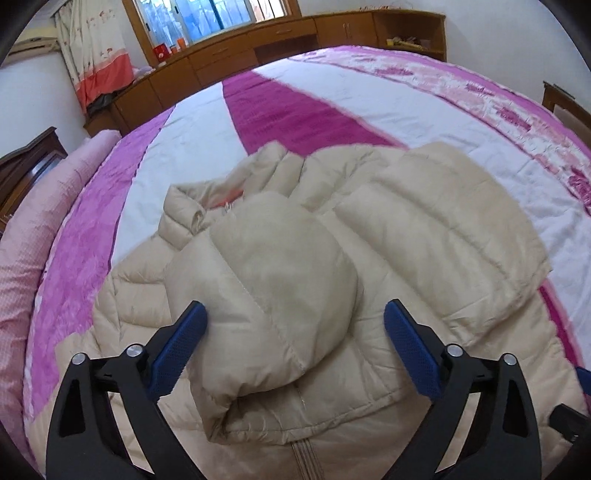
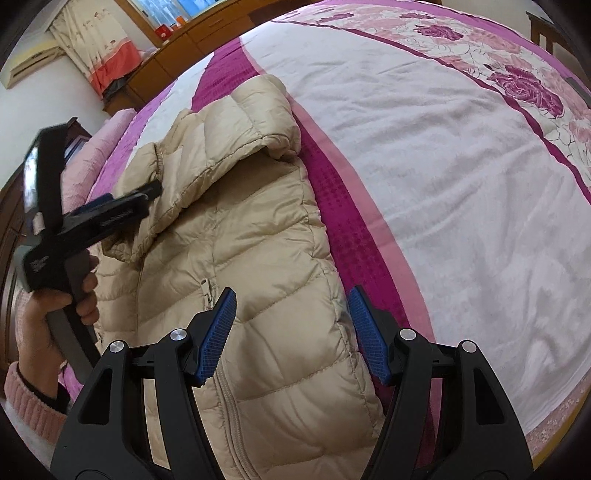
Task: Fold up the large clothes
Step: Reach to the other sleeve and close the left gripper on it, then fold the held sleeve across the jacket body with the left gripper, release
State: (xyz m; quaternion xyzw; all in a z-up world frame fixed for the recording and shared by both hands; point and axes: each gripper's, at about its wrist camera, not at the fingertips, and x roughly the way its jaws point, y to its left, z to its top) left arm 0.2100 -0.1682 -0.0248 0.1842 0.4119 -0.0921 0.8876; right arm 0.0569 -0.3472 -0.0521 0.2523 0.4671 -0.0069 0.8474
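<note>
Jacket (image 2: 251,258) lying lengthwise, collar far, on bed (image 2: 443,184); both hand-held grippers, left (image 1: 295,325) and right (image 2: 291,314), hovering spread; cabinets (image 1: 258,48) beyond.

A home bedroom. A wide bed (image 1: 332,110) with a pink, magenta and white flowered cover fills the view; beyond the bed stand low wooden cabinets (image 1: 229,55) under a window (image 1: 214,14), with a curtain (image 1: 96,48) beside it.
</note>
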